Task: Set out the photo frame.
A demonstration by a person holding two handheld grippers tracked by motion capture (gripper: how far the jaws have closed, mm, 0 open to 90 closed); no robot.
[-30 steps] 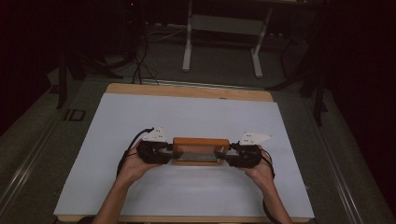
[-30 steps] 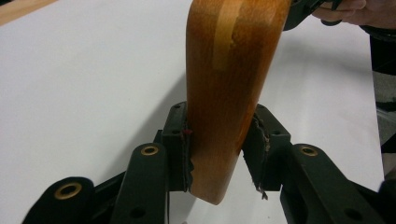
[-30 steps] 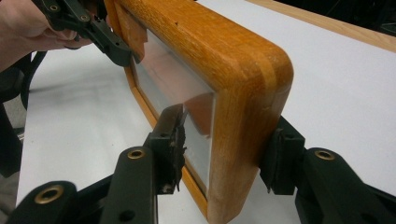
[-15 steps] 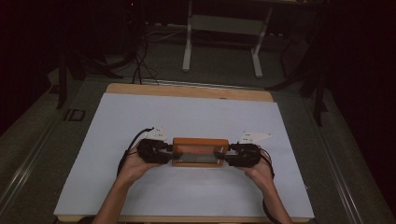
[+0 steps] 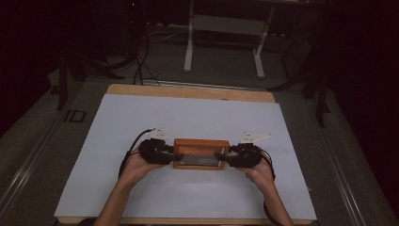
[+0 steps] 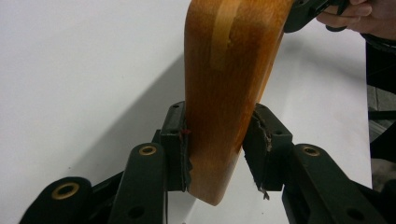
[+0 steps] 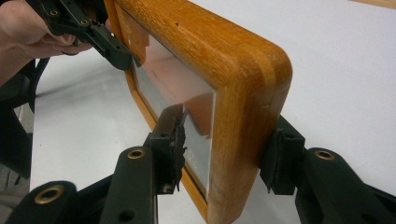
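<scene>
A wooden picture frame [image 5: 201, 147] with a glass front stands on its long edge on the white table sheet [image 5: 188, 117], held between the two grippers. My left gripper [image 5: 172, 154] is shut on its left end; in the left gripper view both pads [image 6: 177, 140] press the rounded wooden end [image 6: 224, 70]. My right gripper [image 5: 227, 157] is shut on the right end, with one pad [image 7: 175, 133] on the glass and the other on the back of the wood [image 7: 243, 93]. The left gripper [image 7: 116, 51] shows at the far end in the right gripper view.
The white sheet covers a wooden tabletop [image 5: 188, 92] that ends a little behind the frame. A metal stand [image 5: 226, 28] and cables [image 5: 141, 56] sit on the dark floor beyond the table. Open sheet lies all around the frame.
The frame has tipped slightly, so a little more of its glass face shows from above. Both hands stay about where they were.
</scene>
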